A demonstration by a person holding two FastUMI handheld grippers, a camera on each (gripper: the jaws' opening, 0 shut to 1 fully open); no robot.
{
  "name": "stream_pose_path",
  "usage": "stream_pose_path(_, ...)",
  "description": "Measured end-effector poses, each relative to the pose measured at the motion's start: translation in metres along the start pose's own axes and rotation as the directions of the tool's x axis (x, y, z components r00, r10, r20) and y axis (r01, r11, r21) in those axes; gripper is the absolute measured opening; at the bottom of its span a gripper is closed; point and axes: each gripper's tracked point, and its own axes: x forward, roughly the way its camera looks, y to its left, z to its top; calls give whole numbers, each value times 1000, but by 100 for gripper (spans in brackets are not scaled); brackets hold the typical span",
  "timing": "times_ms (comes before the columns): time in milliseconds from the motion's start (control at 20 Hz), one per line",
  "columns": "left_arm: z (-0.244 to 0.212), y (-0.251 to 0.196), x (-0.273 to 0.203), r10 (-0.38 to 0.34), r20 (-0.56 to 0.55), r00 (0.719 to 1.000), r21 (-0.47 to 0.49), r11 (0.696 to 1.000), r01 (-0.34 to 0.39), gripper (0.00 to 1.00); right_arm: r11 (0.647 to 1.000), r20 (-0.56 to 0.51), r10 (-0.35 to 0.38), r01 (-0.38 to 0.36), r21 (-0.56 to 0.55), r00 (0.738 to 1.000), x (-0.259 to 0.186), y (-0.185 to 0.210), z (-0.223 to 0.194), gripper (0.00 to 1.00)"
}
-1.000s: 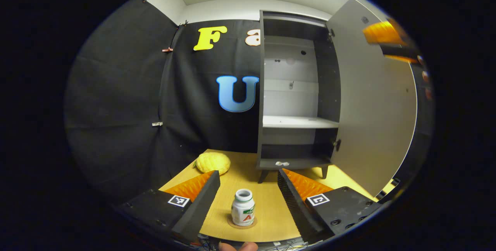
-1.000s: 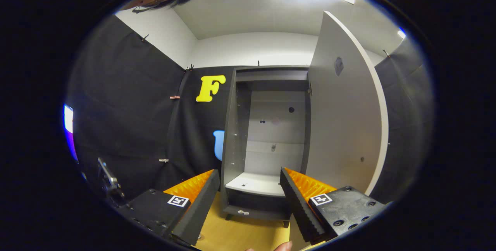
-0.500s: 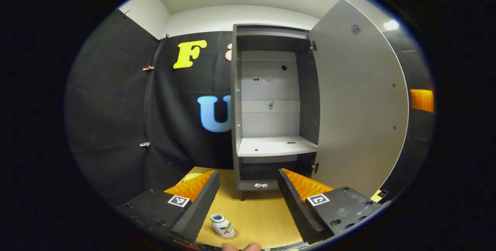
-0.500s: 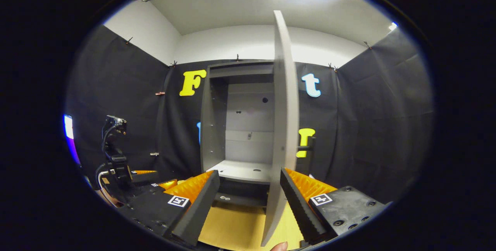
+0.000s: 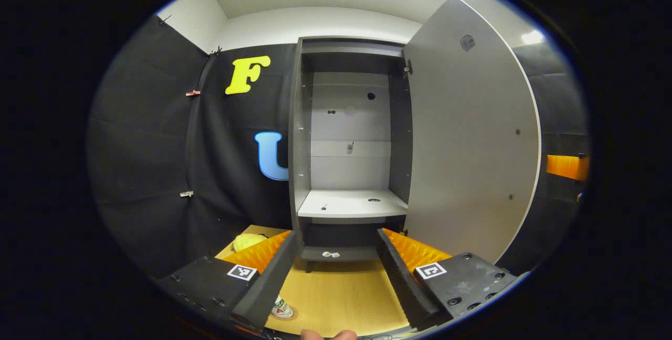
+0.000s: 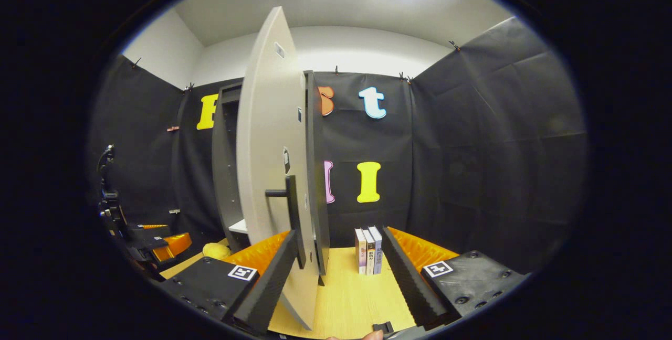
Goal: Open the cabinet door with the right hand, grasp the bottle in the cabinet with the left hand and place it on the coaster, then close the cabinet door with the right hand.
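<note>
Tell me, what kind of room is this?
Probably a small recording booth, not a home: black cloth walls surround a wooden table holding a little grey cabinet with its door open, and a few books.

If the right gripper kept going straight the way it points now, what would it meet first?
Probably the books standing on the table, seen between the right gripper's open fingers. The cabinet door and its handle lie just left of that line, though depth is unclear.

Left gripper (image 5: 336,272) is wide open, facing straight into the cabinet (image 5: 346,135). Right gripper (image 6: 338,277) is spread too, holding nothing, beside the cabinet's door.
</note>
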Motion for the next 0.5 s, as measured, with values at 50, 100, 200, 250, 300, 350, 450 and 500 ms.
stream_pose_path(50,1,-3,-1,3,0,1000,12,1000,-3,94,1000,3,-2,2,-3,1000,9,0,-2,98)
stream_pose_path(100,2,-4,-3,7,-2,1000,23,1000,-7,94,1000,-3,1,-1,-10,1000,15,0,-6,98)
stream_pose_path(200,2,-3,-6,12,-9,1000,40,999,-11,94,1000,-22,20,-20,-10,1000,25,6,-11,98)
stream_pose_path(250,1,-2,-5,17,-12,1000,44,999,-16,94,1000,-21,25,-25,-6,999,26,7,-10,97)
stream_pose_path(300,0,1,-6,22,-14,1000,44,999,-22,94,1000,-22,25,-25,-3,999,26,8,-10,97)
stream_pose_path(350,-3,4,-8,30,-17,999,41,999,-29,94,1000,-23,28,-28,2,999,25,9,-11,97)
stream_pose_path(450,-6,13,-11,41,-23,999,32,999,-40,94,999,-49,44,-43,22,998,23,17,-15,98)
stream_pose_path(500,-5,20,-13,47,-23,999,32,998,-46,94,998,-54,56,-54,44,997,21,27,-15,98)
